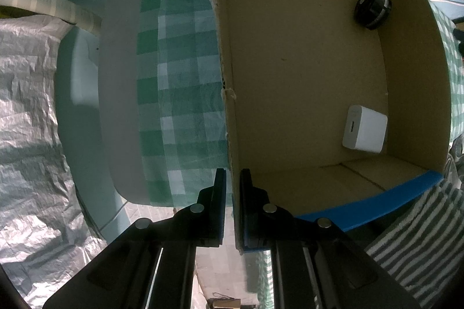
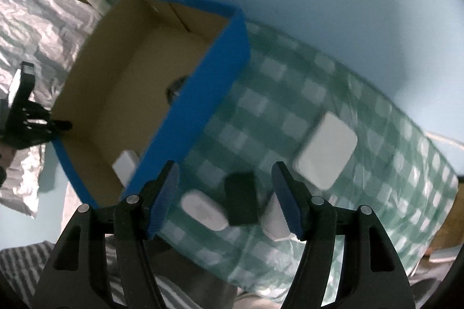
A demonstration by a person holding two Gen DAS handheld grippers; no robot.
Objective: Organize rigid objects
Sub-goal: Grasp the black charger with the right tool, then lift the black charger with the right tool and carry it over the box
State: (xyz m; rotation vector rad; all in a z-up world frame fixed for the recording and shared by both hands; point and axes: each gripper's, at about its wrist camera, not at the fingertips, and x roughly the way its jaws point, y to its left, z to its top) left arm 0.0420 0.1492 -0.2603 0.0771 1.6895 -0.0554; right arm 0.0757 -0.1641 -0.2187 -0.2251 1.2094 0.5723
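As far as both views show, the task is only partly done: two things lie in the box (image 1: 304,71) and four are outside it on the checked cloth (image 2: 333,111) of the table.

At the left, the left gripper (image 1: 233,184) has its jaws clenched on the left wall of the box; the cardboard edge runs between the two pads. So the box is held steady, I think, while the other hand brings things in. Inside it, near the right wall, a white charger (image 1: 364,129) sits at the near corner and a black round thing (image 1: 372,7) sits farther along the same wall. The charger is nearly square, so it has no clear long axis; its port face looks toward the left wall.

At the right, the right gripper (image 2: 226,193) hovers over the cloth just beside the blue outer wall of the box, jaws released and wide apart, grasping nothing. Below it, from left to right, lie a white pill-shaped case (image 2: 203,210), a black block (image 2: 241,198), a small white piece (image 2: 274,219) partly hidden behind the right pad, and a bigger white flat case (image 2: 326,149). The pill-shaped case has its long axis running from upper left to lower right, about across the line of the jaws. The picture is blurred, so finer details I cannot tell.
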